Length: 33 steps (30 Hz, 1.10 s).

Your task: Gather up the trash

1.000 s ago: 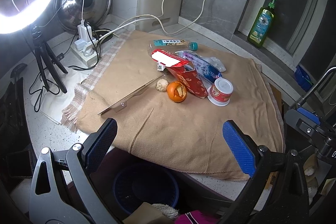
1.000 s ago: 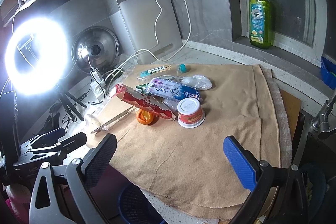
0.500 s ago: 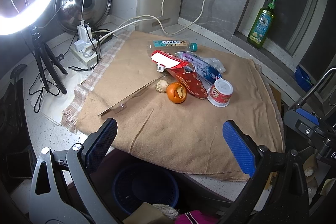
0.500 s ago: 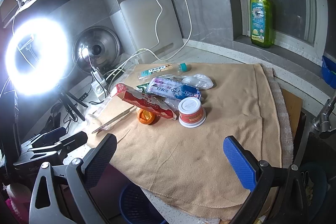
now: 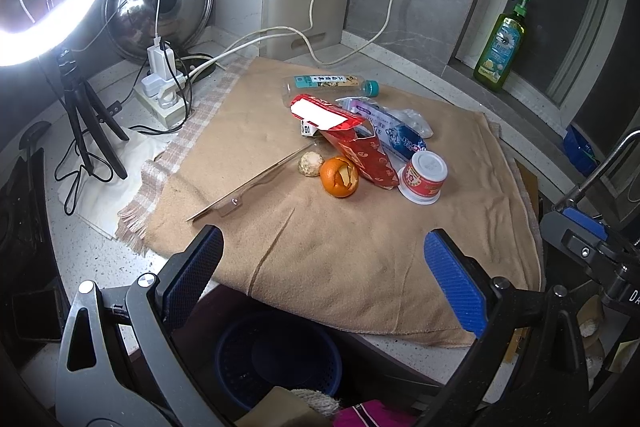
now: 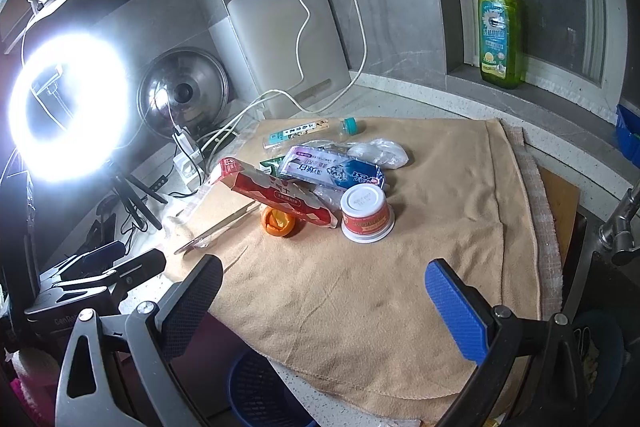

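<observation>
Both grippers empty, above near edge of tan cloth (image 5: 360, 247).

Left gripper (image 5: 324, 275) and right gripper (image 6: 324, 299) spread wide, holding nothing. Trash clustered mid-cloth: orange peel (image 5: 339, 177), red carton (image 5: 352, 143), upturned cup (image 5: 424, 177), plastic bottle (image 5: 328, 85). Blue basket (image 5: 276, 359) below counter edge.

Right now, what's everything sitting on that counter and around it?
Cloth: one, tan, spread over the counter.
Orange peel: one, orange, mid-cloth.
Carton: one, red, torn, lying behind the peel.
Cup: one, red and white, upside down, right of the carton.
Toothpaste box: one, blue and white, behind the carton.
Bottle: one, clear with teal cap, lying at the back.
Soap bottle: one, green, on the window ledge.
Ring light: one, white, lit, at left.
Basket: one, blue, below the counter edge.
Left gripper: open, above the cloth edge.
Right gripper: open.
</observation>
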Available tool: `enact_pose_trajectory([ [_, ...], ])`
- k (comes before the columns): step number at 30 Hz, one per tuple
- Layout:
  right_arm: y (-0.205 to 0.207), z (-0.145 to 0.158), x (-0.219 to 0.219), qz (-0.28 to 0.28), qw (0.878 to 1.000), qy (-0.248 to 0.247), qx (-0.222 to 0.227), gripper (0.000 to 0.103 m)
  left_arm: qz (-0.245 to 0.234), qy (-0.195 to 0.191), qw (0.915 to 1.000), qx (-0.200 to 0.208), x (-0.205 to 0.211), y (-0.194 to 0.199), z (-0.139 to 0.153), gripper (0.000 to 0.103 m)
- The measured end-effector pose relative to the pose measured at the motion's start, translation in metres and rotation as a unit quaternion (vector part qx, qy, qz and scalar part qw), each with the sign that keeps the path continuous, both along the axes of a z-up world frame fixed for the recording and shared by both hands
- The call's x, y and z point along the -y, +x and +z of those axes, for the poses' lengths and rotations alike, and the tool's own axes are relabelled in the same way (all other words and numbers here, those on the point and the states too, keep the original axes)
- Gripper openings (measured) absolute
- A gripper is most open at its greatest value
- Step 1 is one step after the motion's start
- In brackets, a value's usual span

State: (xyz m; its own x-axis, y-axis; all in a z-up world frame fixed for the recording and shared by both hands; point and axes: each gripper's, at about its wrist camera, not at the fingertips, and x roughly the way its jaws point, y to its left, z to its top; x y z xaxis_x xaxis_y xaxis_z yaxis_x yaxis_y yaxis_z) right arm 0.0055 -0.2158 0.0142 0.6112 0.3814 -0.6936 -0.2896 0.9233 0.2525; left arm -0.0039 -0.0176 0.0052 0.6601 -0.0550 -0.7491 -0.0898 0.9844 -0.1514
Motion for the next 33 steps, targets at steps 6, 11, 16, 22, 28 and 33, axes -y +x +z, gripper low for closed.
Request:
enact_pose_trajectory([
  [6,0.004,-0.006,0.001,-0.002,1.0,0.001,-0.007,0.102,0.0,-0.002,1.0,-0.002,0.003,0.001,-0.002,0.102],
  [11,0.009,-0.01,0.005,-0.001,1.0,0.002,-0.011,0.102,0.001,-0.007,0.9999,-0.008,-0.006,0.004,-0.01,0.102],
  [16,0.015,-0.015,0.007,-0.004,1.0,0.002,-0.018,0.102,0.016,-0.005,0.9998,-0.013,-0.018,0.008,-0.018,0.102],
  [22,0.025,-0.025,0.019,-0.005,0.999,0.032,-0.014,0.102,0.033,-0.009,0.9992,-0.021,-0.031,0.011,-0.027,0.102],
  [28,0.044,-0.038,0.024,-0.003,0.999,0.033,-0.039,0.1,0.039,-0.015,0.9986,-0.033,-0.035,0.016,-0.039,0.084],
  [33,0.062,-0.047,0.027,0.007,0.998,0.02,-0.054,0.098,0.043,-0.014,0.998,-0.045,-0.04,0.022,-0.05,0.072],
])
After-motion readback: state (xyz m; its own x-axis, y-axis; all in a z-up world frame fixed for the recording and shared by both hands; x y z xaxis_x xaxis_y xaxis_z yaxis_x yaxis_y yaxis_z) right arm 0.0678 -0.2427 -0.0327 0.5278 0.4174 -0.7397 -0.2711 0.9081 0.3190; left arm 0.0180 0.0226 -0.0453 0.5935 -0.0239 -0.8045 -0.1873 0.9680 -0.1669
